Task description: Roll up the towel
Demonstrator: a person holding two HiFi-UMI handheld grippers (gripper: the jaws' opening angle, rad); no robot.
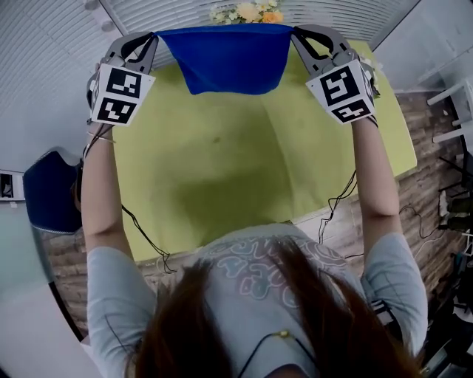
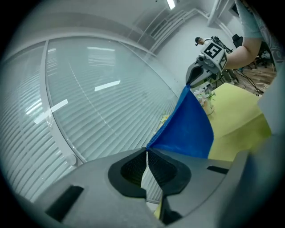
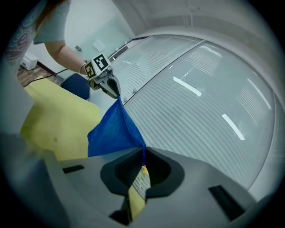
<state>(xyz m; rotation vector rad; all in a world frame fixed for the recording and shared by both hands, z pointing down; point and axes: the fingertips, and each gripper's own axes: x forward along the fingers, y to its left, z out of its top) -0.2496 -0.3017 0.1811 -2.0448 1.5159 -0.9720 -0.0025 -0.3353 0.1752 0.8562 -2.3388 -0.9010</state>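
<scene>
A blue towel (image 1: 225,57) hangs stretched in the air between my two grippers, above the yellow-green table (image 1: 222,170). My left gripper (image 1: 154,35) is shut on the towel's upper left corner. My right gripper (image 1: 293,31) is shut on its upper right corner. In the left gripper view the towel (image 2: 189,127) runs from my closed jaws to the other gripper (image 2: 189,82). The right gripper view shows the towel (image 3: 116,131) pinched at the jaw tips (image 3: 142,153), and the left gripper (image 3: 116,93) holds the far corner. The towel's lower edge hangs free above the table.
A vase of flowers (image 1: 247,12) stands at the table's far edge, behind the towel. White blinds (image 1: 44,66) fill the wall beyond. A blue chair (image 1: 48,192) stands left of the table, and cables (image 1: 144,236) trail off its near edge.
</scene>
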